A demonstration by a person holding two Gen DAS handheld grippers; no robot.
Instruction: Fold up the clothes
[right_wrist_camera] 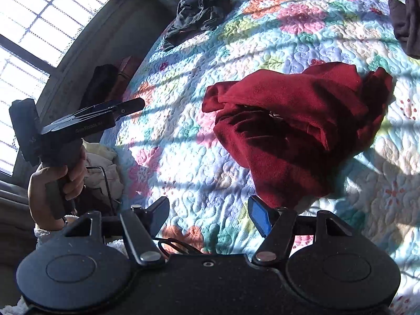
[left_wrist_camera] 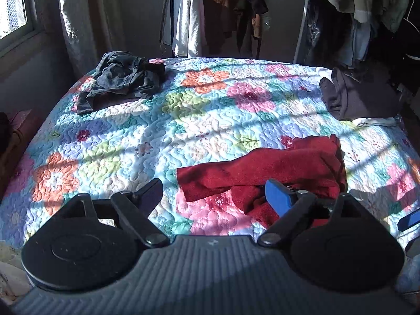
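Black plastic grippers (left_wrist_camera: 214,195), round disc housings, silver pivot screws, one blue ribbed fingertip pad (right_wrist_camera: 260,216) each; fluffy white sleeve (right_wrist_camera: 43,232).

Floral quilt bed (left_wrist_camera: 210,120): red garment (left_wrist_camera: 275,168), dark-green garment (left_wrist_camera: 120,78), brown garment (left_wrist_camera: 357,97).

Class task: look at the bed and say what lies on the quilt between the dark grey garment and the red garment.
Nothing but bare floral quilt lies between the dark grey garment and the red garment. The left wrist view shows the stretch best.
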